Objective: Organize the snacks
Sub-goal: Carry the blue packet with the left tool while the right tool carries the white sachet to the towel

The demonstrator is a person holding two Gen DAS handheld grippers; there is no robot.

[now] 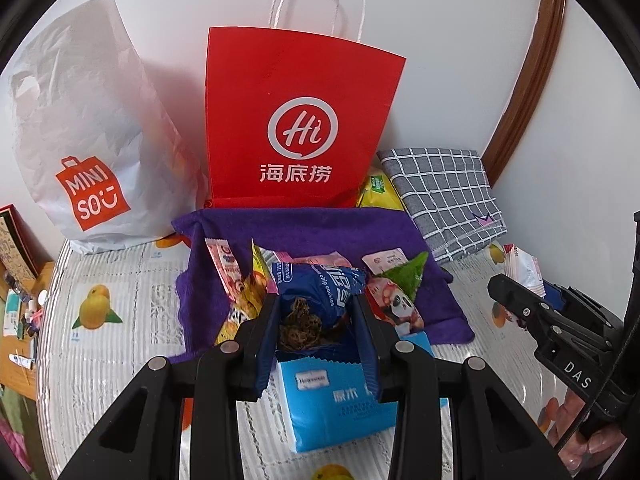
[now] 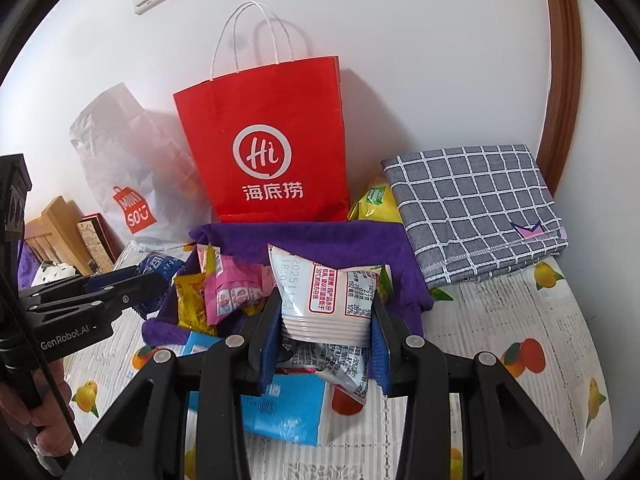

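My left gripper (image 1: 316, 308) is shut on a dark blue cookie packet (image 1: 320, 292) and holds it above the purple towel (image 1: 320, 228). My right gripper (image 2: 326, 320) is shut on a white snack packet (image 2: 320, 300); it also shows in the left wrist view (image 1: 520, 272). Several loose snack packets lie on the towel: pink (image 2: 228, 288), yellow (image 2: 192, 304), green-cornered (image 1: 404, 276). A red paper bag (image 1: 296, 120) stands upright behind the towel, against the wall. The left gripper also shows at the left of the right wrist view (image 2: 136, 292).
A white MINISO bag (image 1: 88, 140) stands left of the red bag. A folded grey checked cloth (image 1: 444, 196) lies at the right, a yellow packet (image 1: 378, 192) beside it. A light blue tissue pack (image 1: 340, 404) lies on the fruit-print tablecloth (image 1: 120, 320) below my grippers.
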